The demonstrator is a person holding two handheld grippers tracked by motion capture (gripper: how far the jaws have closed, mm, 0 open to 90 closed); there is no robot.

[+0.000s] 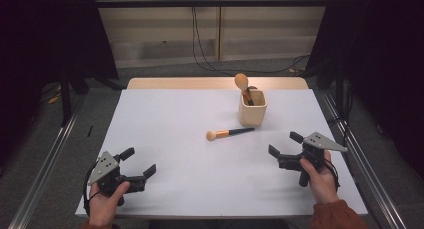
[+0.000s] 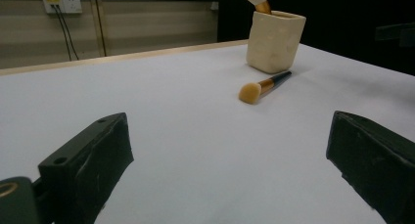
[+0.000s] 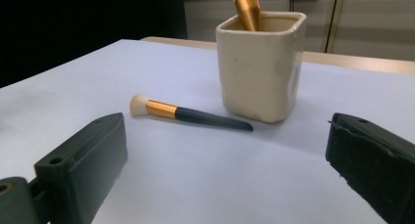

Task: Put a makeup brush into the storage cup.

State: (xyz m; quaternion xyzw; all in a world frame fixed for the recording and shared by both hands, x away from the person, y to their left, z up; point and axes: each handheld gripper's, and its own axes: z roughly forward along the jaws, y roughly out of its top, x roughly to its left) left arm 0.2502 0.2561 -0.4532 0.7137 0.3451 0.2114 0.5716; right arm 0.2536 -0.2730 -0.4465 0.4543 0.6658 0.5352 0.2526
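— So, what do you hold right now?

— Nothing. My left gripper (image 1: 140,162) sits near the table's 7 o'clock corner with its jaws spread wide and only bare tabletop between them. My right gripper (image 1: 282,144) is near 4 o'clock, jaws spread just as wide, also pinching nothing.

— And where is the brush?

— The loose makeup brush with a black handle, gold ferrule and pale tan bristle head (image 1: 229,133) lies flat a little past the table's middle, well apart from both grippers. Its bristles point toward 9 o'clock and its handle tip ends just beside the cream-coloured, square ceramic cup (image 1: 253,110), which stands upright toward 1 o'clock. From the right gripper view the handle tip looks very close to the cup's base; I cannot tell whether they touch.

— Anything hard to see?

— A second, larger brush with a tan head (image 1: 241,81) stands in the cup; its lower handle is hidden inside, and both gripper views cut its head off at the top edge.

— The surroundings?

— A white tabletop (image 1: 175,139) with a wooden strip along the far edge, grey carpet, black curtains at both sides, a panelled wall with a socket and dangling black cables (image 1: 200,49).
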